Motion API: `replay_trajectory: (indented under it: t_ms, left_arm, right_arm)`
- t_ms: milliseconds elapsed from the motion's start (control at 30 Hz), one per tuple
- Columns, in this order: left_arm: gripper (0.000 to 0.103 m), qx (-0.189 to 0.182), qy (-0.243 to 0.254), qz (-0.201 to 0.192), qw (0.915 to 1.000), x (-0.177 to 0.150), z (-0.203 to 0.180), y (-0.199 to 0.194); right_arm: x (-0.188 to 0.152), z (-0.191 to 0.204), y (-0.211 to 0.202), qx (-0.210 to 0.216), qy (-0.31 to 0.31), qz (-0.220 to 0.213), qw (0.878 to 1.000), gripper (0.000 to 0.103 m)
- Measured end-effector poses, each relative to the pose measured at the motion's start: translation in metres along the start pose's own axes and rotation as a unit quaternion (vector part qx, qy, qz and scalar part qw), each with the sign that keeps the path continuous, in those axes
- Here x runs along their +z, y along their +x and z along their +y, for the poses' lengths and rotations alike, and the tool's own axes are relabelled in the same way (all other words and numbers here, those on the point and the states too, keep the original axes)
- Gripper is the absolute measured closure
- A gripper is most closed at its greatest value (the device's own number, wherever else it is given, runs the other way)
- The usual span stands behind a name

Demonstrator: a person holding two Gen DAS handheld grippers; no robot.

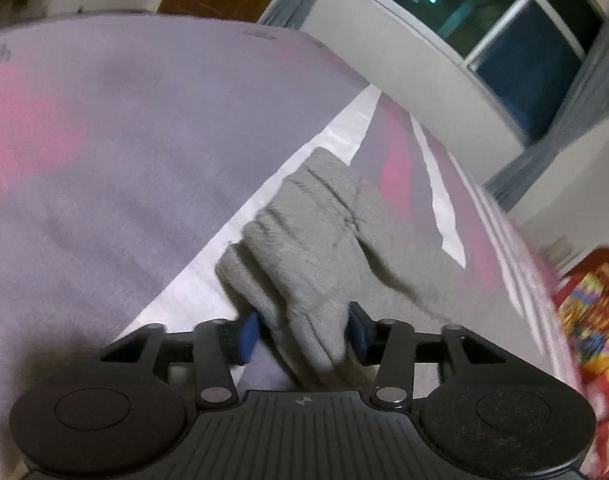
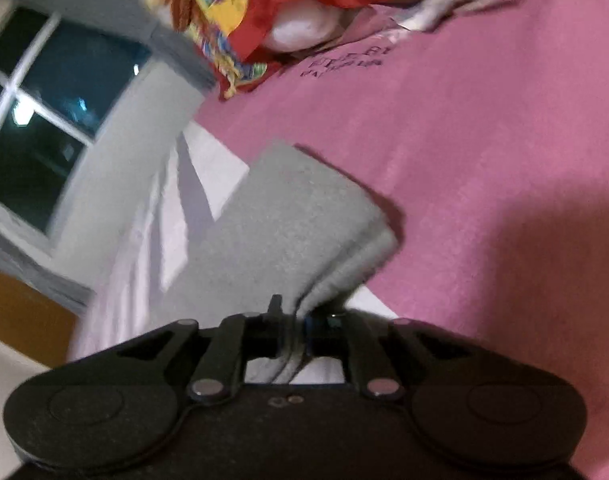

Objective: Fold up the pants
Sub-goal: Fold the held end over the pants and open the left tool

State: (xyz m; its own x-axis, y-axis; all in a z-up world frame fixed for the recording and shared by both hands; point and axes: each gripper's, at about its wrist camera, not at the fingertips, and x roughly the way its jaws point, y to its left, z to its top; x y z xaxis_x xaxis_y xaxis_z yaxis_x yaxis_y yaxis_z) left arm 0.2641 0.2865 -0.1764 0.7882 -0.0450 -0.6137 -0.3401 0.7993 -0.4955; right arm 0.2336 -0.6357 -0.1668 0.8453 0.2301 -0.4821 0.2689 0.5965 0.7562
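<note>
Blue fingers (image 1: 249, 336) of the left gripper (image 1: 304, 334) are standing partly apart with a bunched fold of the grey pants (image 1: 304, 240) lying between them; the cloth is touching the right-hand pad, though whether both pads are pressing it I cannot tell. Fingers of the right gripper (image 2: 300, 332) are drawn close together and are pinching several stacked layers of the pants (image 2: 288, 220) at their near edge.

Taking the pink sheet (image 2: 484, 160) as the landmark, the pants are lying across its edge, partly on it and partly on the white bedding (image 2: 208, 168) beside it. In the right wrist view the folded stack is showing a straight far edge and a layered corner casting a shadow onto the sheet. Beyond that corner the sheet is running wide and bare. At the sheet's far edge a red and yellow patterned cloth (image 2: 264, 12) is lying heaped, well apart from the pants. A dark window (image 1: 524, 40) is showing behind the bedding.
</note>
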Motion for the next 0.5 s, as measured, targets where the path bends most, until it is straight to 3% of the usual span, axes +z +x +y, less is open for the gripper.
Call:
replay_trajectory:
  t_ms: [67, 133, 233, 367, 500]
  left_arm:
    - [0.022, 0.009, 0.034, -0.012, 0.9993, -0.001, -0.010, -0.014]
    - [0.020, 0.016, 0.051, -0.012, 0.9985, 0.000, -0.017, -0.018]
    - [0.020, 0.030, 0.063, 0.018, 0.9974, -0.005, -0.022, -0.011]
    - [0.013, 0.041, 0.074, 0.007, 0.9964, -0.012, -0.026, -0.002]
    - [0.008, 0.050, 0.098, -0.004, 0.9940, -0.021, -0.030, -0.003]
  right_arm:
    - [0.000, -0.002, -0.003, 0.011, 0.001, 0.001, 1.000, 0.083]
    - [0.001, -0.007, -0.009, 0.029, 0.019, -0.008, 0.999, 0.068]
    - [0.003, -0.018, -0.017, 0.059, 0.060, -0.033, 0.996, 0.059]
    - [0.006, -0.025, -0.015, 0.067, 0.090, -0.036, 0.993, 0.061]
    - [0.008, -0.025, -0.010, 0.037, 0.082, -0.027, 0.996, 0.084]
